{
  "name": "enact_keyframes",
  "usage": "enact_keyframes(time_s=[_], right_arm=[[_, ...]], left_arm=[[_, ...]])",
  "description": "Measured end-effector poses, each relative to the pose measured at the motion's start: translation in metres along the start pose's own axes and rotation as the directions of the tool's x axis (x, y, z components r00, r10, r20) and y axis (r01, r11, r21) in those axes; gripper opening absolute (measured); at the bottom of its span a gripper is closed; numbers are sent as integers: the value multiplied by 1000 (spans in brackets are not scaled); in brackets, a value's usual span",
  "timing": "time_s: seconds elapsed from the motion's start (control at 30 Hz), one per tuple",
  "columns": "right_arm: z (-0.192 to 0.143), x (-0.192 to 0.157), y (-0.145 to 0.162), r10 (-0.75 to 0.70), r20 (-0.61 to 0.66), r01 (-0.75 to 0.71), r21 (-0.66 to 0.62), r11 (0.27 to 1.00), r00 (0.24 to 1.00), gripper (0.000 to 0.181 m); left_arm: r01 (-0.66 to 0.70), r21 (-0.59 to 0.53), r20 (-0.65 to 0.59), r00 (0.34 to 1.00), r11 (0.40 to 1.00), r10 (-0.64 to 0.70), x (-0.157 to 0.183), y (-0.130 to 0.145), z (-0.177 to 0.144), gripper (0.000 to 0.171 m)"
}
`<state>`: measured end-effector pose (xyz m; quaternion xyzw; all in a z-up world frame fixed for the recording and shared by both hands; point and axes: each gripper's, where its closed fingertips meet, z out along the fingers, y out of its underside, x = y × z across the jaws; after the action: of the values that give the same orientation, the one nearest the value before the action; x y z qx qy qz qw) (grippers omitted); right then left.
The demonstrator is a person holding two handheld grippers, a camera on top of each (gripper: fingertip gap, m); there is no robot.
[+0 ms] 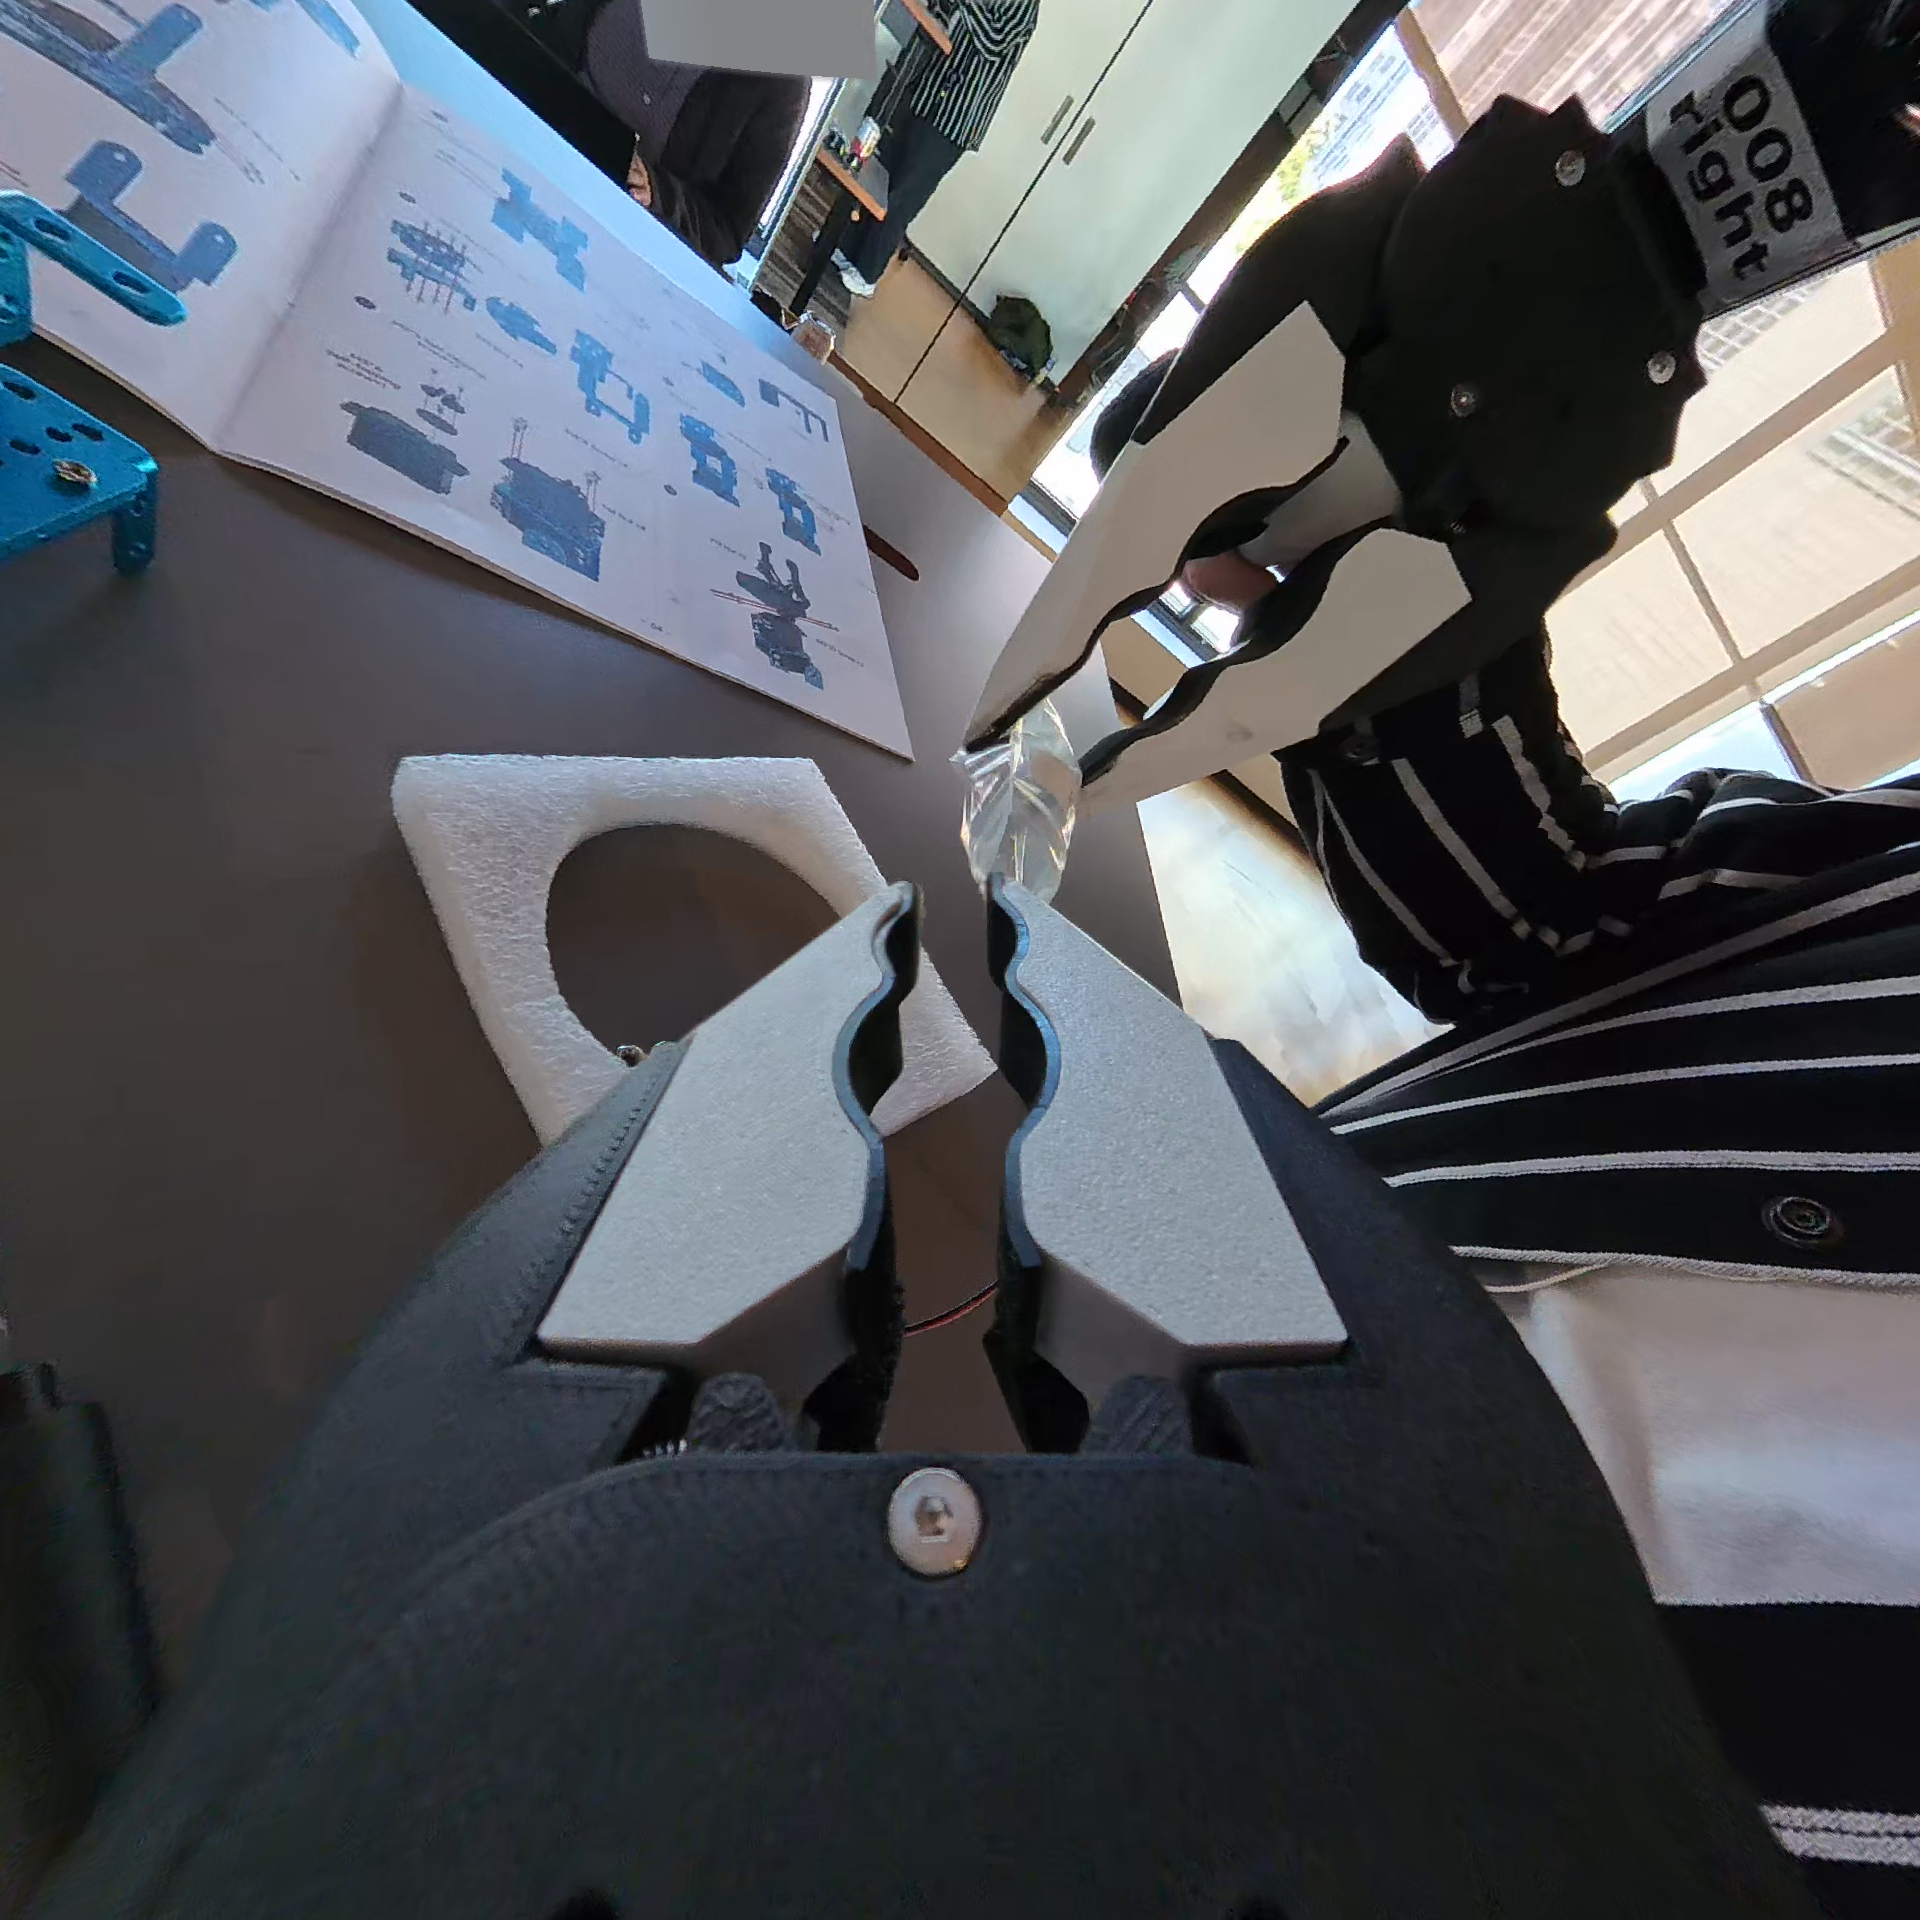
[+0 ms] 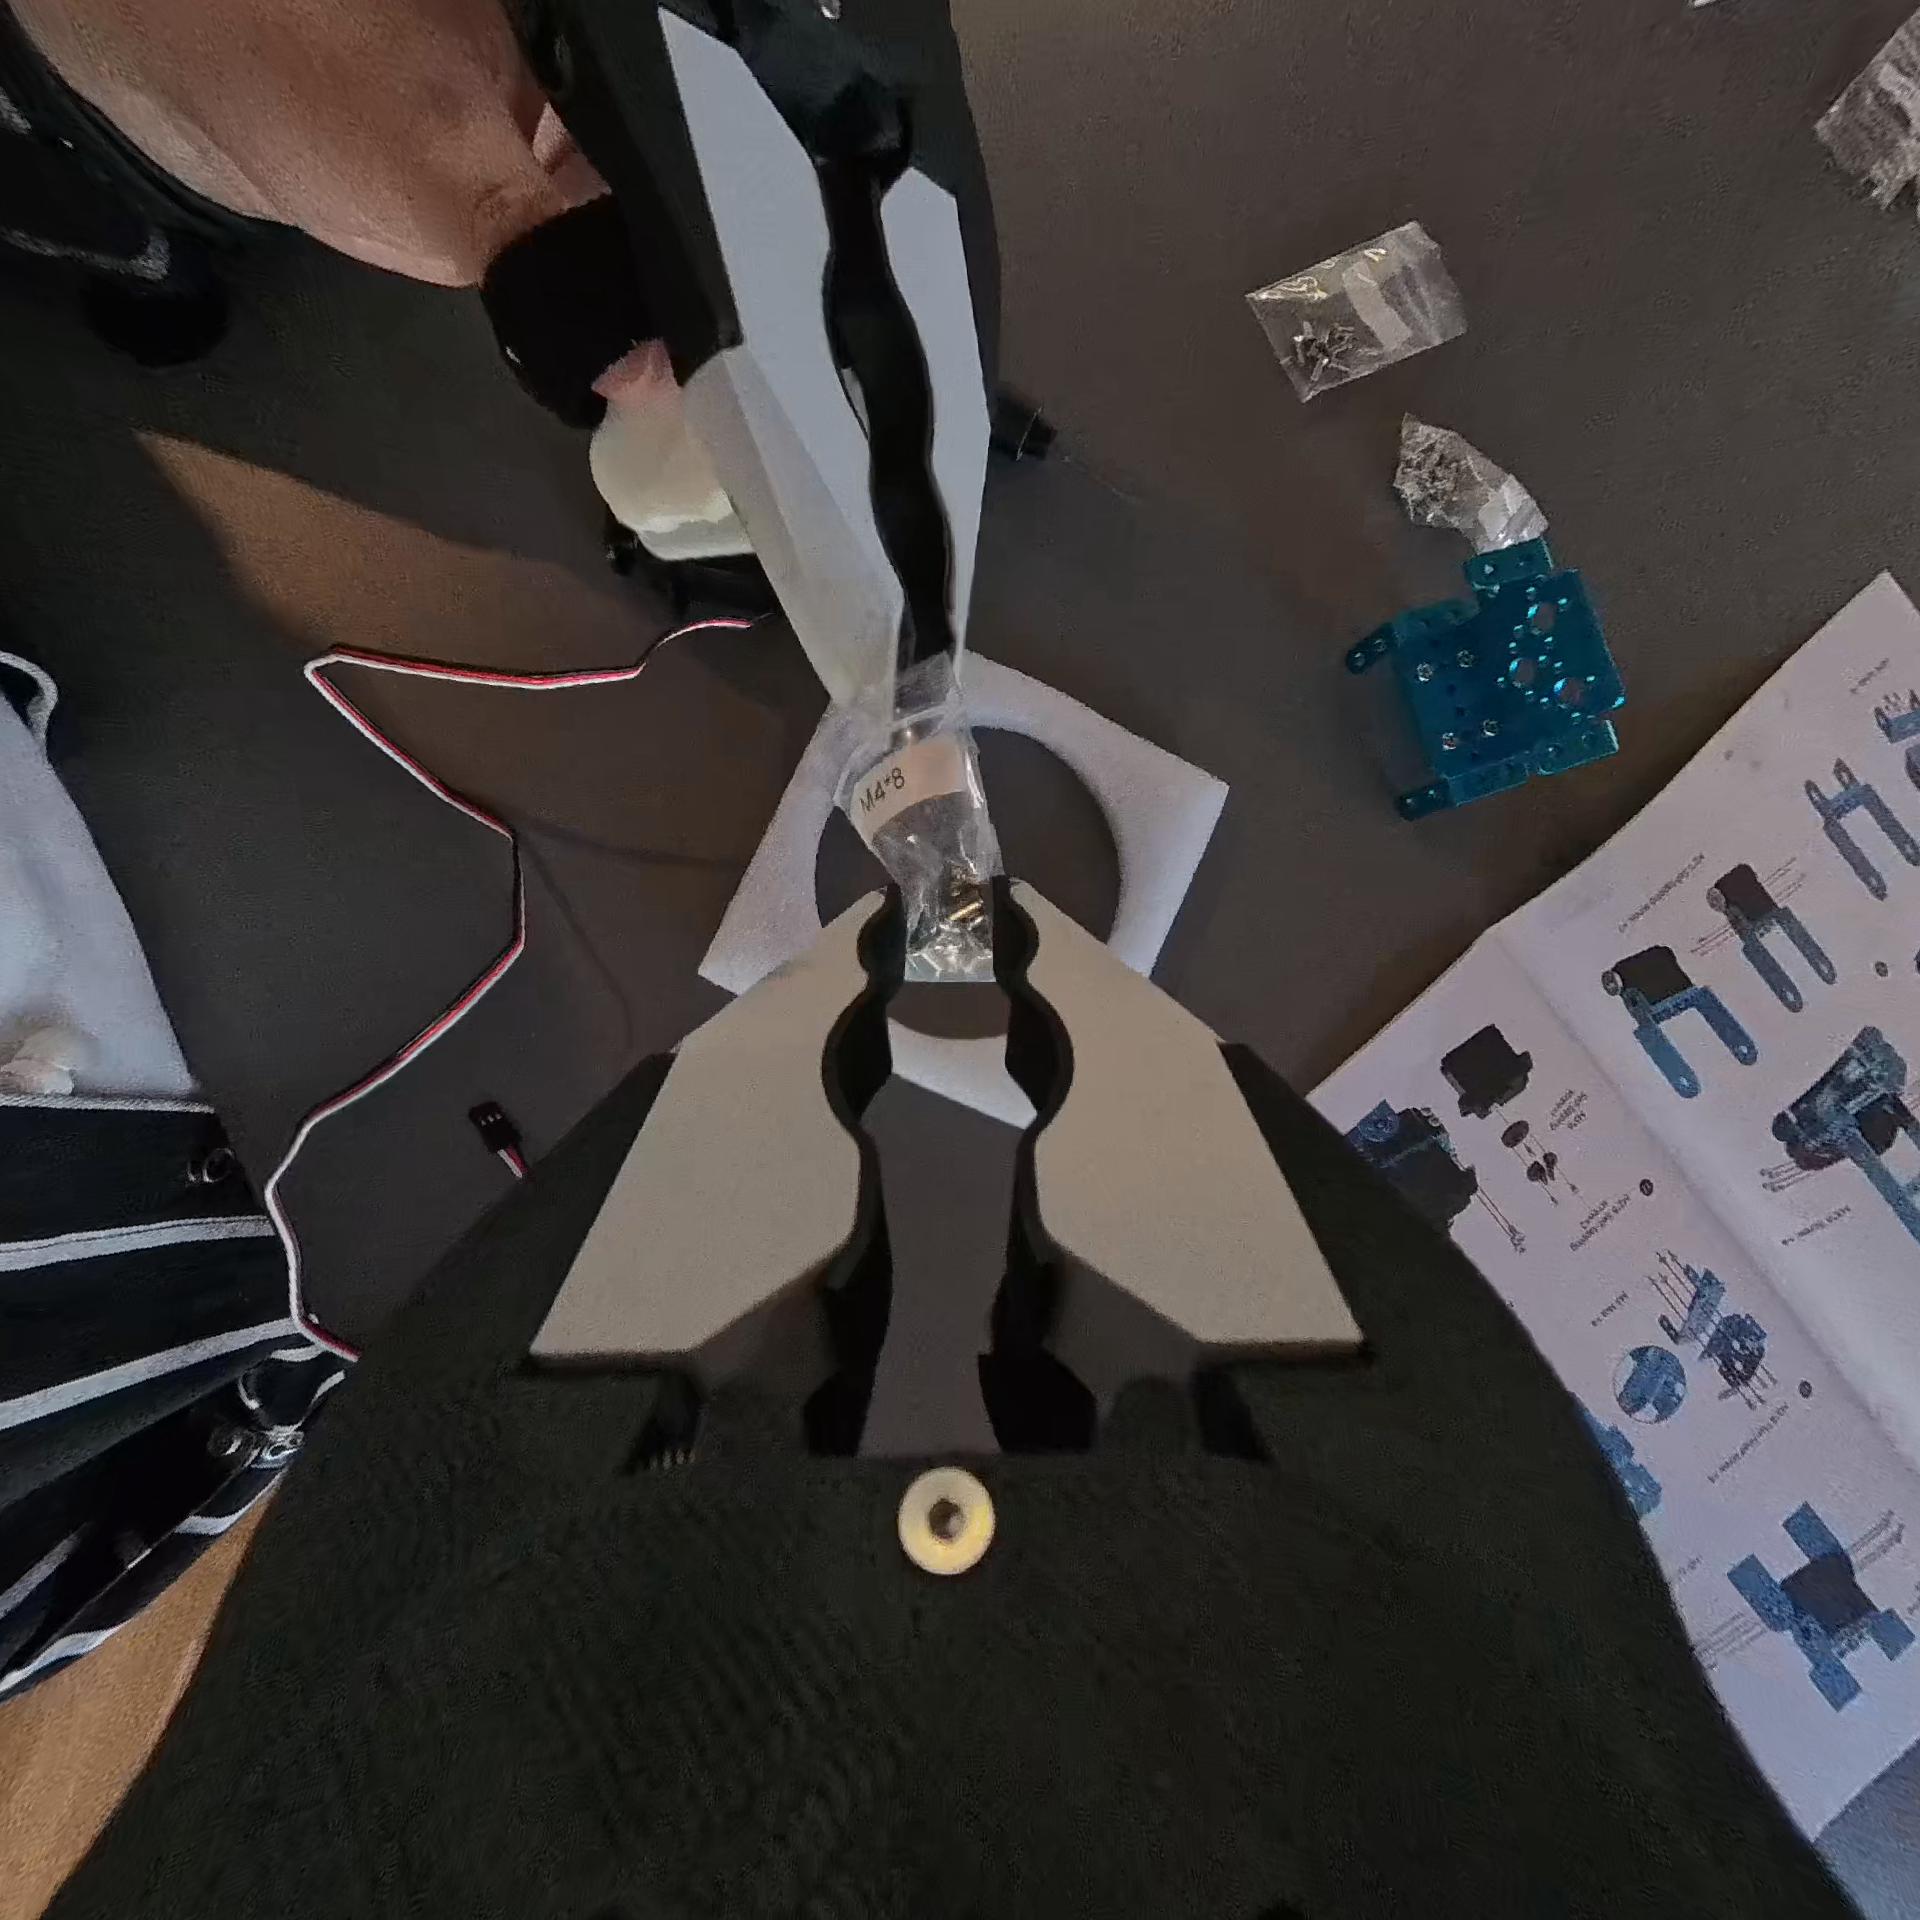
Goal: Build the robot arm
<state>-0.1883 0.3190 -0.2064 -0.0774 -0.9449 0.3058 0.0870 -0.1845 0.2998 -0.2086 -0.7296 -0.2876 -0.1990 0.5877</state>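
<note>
Between both claws, clear bag (image 2: 940, 831), small screws (image 2: 961, 902)

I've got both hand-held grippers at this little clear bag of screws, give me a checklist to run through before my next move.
1. Right hand-held gripper grips the clear screw bag: the bag's lower end fills the gap between its tips, ok.
2. Left hand-held gripper grips the bag's neck: pinched in the right wrist view, gap in its own view, cannot tell.
3. Bag sealed: cannot tell.
4. Bag lifted off the white foam square: appears so, ok.
5. Red-white cable clear of the grippers: it runs up beside the left one, not ok.
</note>
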Motion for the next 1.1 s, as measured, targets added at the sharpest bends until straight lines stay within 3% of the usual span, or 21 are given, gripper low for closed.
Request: enact_keyframes(time_s=[0.07,0.53,0.67,0.87,1.1], right_arm=[[1,0,0,-5,1,5,-3,1000,1000,15],[15,-2,18,-33,27,35,-94,995,999,11],[18,-2,25,-44,24,46,-101,994,999,10],[26,-4,45,68,73,-66,-24,998,995,26],[38,-8,41,51,74,-55,65,996,996,37]], left_arm=[[5,-1,-26,1000,1000,-5,3,1,1,0],[-6,-157,114,993,988,24,-19,25,5,0],[9,-161,99,995,987,7,-19,26,6,0],[7,-266,134,991,964,30,-26,40,18,0],[-5,-376,192,978,927,83,-36,53,28,0]])
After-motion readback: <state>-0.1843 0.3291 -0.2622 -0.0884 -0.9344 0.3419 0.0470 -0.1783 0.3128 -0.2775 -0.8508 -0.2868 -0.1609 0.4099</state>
